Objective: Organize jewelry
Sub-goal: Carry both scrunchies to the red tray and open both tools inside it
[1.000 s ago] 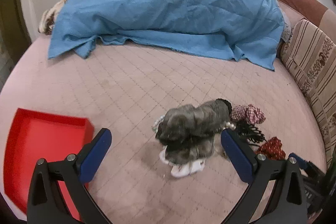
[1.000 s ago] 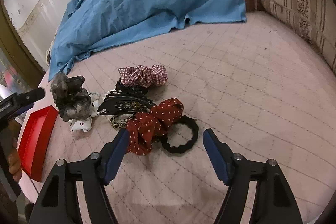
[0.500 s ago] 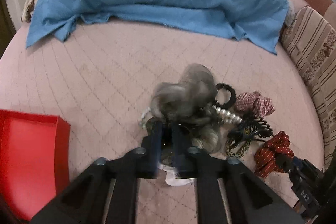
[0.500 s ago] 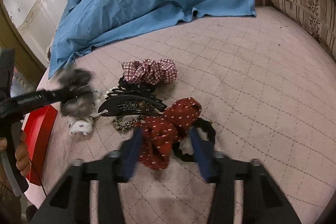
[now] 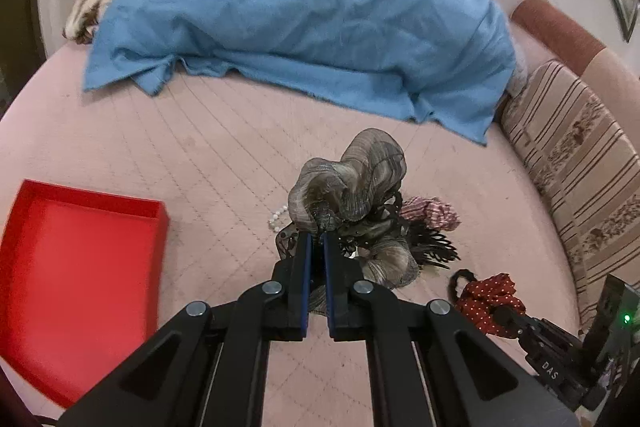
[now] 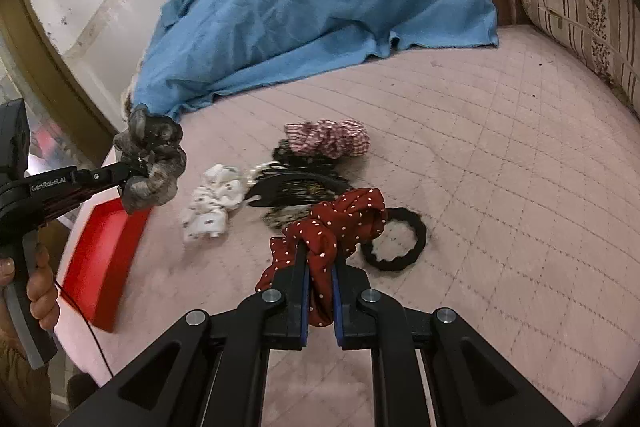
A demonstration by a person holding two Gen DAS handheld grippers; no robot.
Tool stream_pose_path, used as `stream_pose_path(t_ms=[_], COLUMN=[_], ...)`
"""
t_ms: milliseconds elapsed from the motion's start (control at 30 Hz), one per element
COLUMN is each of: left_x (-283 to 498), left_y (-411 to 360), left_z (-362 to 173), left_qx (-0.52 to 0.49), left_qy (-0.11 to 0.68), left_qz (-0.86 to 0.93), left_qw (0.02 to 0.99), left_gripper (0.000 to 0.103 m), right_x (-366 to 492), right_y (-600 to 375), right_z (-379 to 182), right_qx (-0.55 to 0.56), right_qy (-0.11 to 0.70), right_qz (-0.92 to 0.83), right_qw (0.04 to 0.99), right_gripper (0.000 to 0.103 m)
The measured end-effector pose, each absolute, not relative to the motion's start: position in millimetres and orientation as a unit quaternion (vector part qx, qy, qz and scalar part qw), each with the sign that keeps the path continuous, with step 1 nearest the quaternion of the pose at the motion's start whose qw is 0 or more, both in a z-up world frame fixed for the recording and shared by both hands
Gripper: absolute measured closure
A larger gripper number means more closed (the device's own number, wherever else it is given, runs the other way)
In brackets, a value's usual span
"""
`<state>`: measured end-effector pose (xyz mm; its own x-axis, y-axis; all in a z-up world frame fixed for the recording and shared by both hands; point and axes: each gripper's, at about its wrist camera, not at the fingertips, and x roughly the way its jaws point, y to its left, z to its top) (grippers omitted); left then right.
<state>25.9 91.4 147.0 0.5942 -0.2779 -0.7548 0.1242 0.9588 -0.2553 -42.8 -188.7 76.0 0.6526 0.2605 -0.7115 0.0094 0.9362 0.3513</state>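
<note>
- Since a second ago, both pairs of tongs have gone from wide open to clamped on fabric, and the grey gauzy scrunchie point(image 6: 152, 163) has risen off the pink quilted bedspread point(image 6: 500, 155).
- Left gripper point(image 5: 316, 239) pinches that grey scrunchie, holding it in the air near the red shallow tray point(image 5: 80, 259) at the bed edge.
- Right gripper point(image 6: 320, 263) is closed on the dark red white-dotted scrunchie point(image 6: 340, 219), beside a black ribbed hair tie point(image 6: 394, 239).
- Left on the bedspread: a checked red-and-white scrunchie point(image 6: 328, 139), black claw clip point(image 6: 296, 187), white printed scrunchie point(image 6: 214, 203).
- White lettering "GenRobot.AI" runs along the left tool; "DAS" marks the right one.
- Blue cloth point(image 5: 300, 23) covers the far side of the bed.
</note>
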Motion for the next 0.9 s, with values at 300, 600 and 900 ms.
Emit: stream_pose_path(t_ms=[300,600,900], left_x=[-17.5,-20.8,5.3], left_y=[163.4,264.9,335.4], left_z=[161.5,137.0,104.2], left_qx=[-0.079,-0.114,-0.125], left_qy=[0.41,0.422,0.445], left_qz=[-0.05,0.04,0.092], left_qw=[0.907,0.898,0.882], left_gripper=[0.097,0.097,0.097], right_x=[-58.0,-34.2,25.3], right_y=[-160.4,-81.3,31.1], right_z=[105.5,113.7,103.3], right_qx=[0.146,0.116,0.087], right_qy=[0.403,0.428,0.458], right_qz=[0.118,0.198,0.274], right_qw=[0.896,0.874,0.842], right_gripper=[0.093,0.093,0.093])
